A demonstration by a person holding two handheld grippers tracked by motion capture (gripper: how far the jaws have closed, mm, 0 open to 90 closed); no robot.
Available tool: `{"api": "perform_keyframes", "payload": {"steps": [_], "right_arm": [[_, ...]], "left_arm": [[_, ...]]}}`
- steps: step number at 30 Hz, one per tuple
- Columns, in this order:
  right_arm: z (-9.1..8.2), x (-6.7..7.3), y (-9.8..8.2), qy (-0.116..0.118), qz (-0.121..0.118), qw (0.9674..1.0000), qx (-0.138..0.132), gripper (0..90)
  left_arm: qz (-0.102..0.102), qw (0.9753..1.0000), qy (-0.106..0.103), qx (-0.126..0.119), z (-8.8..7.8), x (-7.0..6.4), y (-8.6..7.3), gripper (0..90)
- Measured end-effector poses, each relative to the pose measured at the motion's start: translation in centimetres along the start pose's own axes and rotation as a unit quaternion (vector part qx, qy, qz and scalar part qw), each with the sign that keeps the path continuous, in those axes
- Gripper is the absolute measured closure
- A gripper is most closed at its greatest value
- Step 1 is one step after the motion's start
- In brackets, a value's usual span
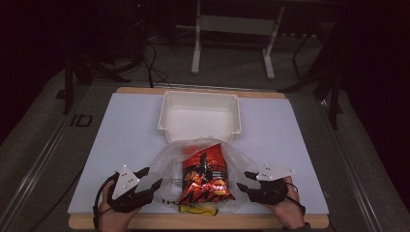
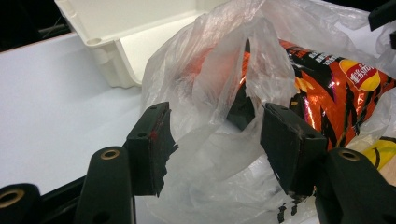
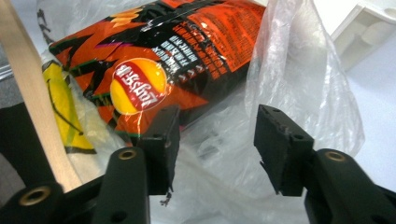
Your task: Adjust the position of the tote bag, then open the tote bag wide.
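Nearest you, a yellow packet (image 1: pixel 199 210) lies by the wooden table edge (image 1: pixel 203 222), partly under the plastic bag (image 1: pixel 167 169).

The chip bag (image 1: pixel 205 179), red-orange and black, lies inside that clear plastic bag at the near middle of the white table cover (image 1: pixel 121 130), lengthwise away from you. Loose film bunches on both sides of it and stands between each gripper and the chip bag.

Your left gripper (image 1: pixel 147 181) sits at the bag's left side, angled inward and to the right, your hand (image 1: pixel 113 215) low at the near edge. Jaws spread wide; in the left gripper view a fold of film (image 2: pixel 215 149) lies between the pads, but they do not press it.

Your right gripper (image 1: pixel 246 181) mirrors it on the right, pointing left, your other hand (image 1: pixel 285 210) behind it. Jaws stand apart, nothing pinched. In the right gripper view the left pad sits just against the film over the chip bag's (image 3: pixel 187 56) lower edge; film slack lies in the gap.

Farther off, the white tray (image 1: pixel 200 96) stands beyond the bag, its near rim just beside the bag's far end.

The high view gives the layout and both hands. The left gripper view shows a raised loop of film (image 2: pixel 252 51) over the chip bag. The right gripper view shows the round yellow-and-red logo (image 3: pixel 140 86) and the yellow packet's (image 3: pixel 63 107) black markings.
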State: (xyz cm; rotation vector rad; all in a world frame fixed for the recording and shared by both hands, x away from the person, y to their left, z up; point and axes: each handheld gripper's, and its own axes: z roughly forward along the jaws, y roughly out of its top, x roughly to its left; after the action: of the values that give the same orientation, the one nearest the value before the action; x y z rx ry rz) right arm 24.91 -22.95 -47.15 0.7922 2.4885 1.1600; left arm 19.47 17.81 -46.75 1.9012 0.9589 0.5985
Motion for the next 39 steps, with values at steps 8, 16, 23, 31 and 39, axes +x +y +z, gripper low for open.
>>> {"api": "perform_keyframes", "payload": {"steps": [8, 16, 23, 31, 39], "right_arm": [[0.3, -0.4, 0.3, -0.009, 0.009, 0.9998, -0.013, 56.3], [0.6, -0.6, 0.7, -0.016, 0.011, 0.9996, -0.018, 58.3], [1.0, -0.7, 0.7, -0.018, 0.011, 0.9996, -0.019, 58.3], [1.2, -0.9, 0.6, -0.019, 0.012, 0.9996, -0.017, 57.9], [1.4, -0.9, 0.7, -0.023, 0.012, 0.9995, -0.019, 59.4]], "left_arm": [[-0.005, 1.0, 0.001, -0.006, 0.1, 0.3, 0.1, 43.2], [-0.007, 0.9999, 0.002, -0.007, 0.2, 0.4, 0.2, 43.2], [-0.006, 1.0, 0.002, -0.008, 0.2, 0.5, 0.2, 43.2], [-0.008, 0.9999, 0.002, -0.01, 0.3, 0.6, 0.3, 43.2], [-0.005, 0.9999, 0.0, -0.013, 0.1, 0.4, 0.7, 44.3]]}}
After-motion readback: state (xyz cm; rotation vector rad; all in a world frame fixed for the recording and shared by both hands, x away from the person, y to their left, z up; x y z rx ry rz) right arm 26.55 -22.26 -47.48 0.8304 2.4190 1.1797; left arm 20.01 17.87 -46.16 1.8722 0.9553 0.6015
